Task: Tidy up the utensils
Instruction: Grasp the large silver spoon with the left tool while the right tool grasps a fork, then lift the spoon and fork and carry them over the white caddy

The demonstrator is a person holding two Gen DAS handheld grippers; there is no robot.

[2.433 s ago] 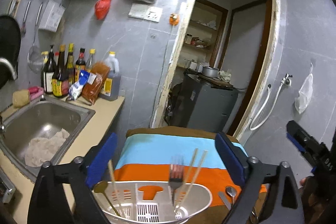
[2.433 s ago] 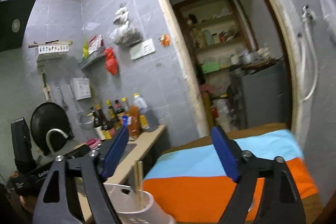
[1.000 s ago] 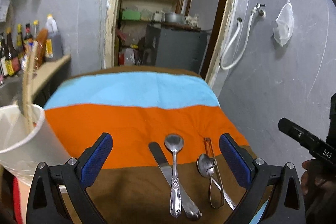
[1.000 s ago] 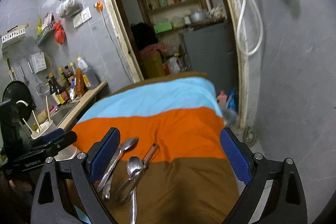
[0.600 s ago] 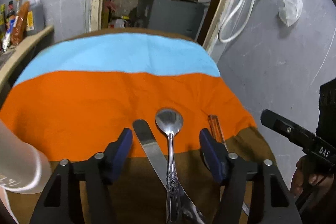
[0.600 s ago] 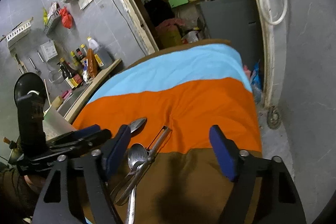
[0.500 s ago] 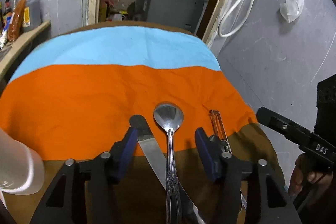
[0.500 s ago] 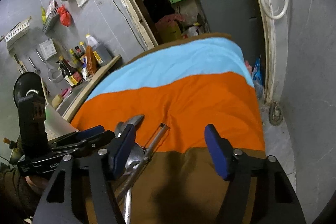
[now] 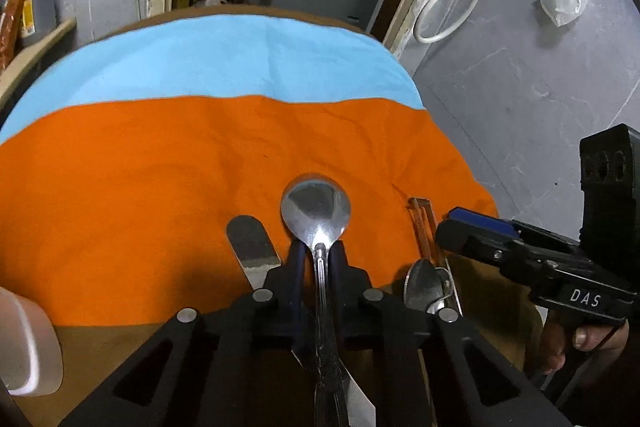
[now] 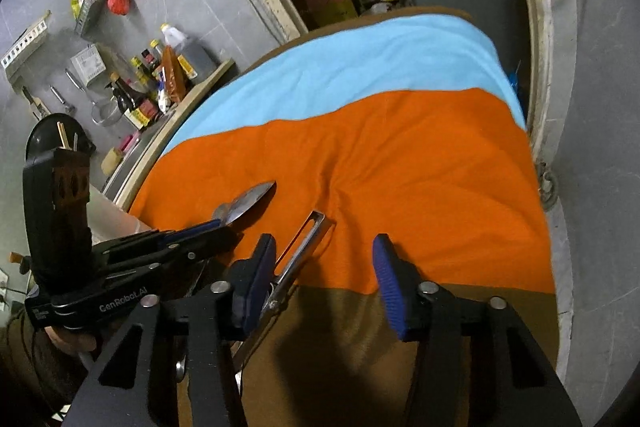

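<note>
On the striped cloth (image 9: 168, 163) — three bands, blue, orange and brown — lie four metal utensils that can be counted: one large spoon (image 9: 316, 211), one knife (image 9: 250, 241) just left of it, one smaller spoon (image 9: 422, 283) to the right, and one peeler (image 9: 424, 227) beside that smaller spoon.

The left gripper (image 9: 316, 259) has its two blue pads closing on the large spoon's neck, just behind the bowl, and they press it from both sides. The right gripper (image 10: 324, 275) is closing too, but its pads stand well apart; the peeler lies just beside its left pad (untouched, as far as the view shows). One white holder (image 9: 24, 339) sits at the cloth's left edge.
</note>
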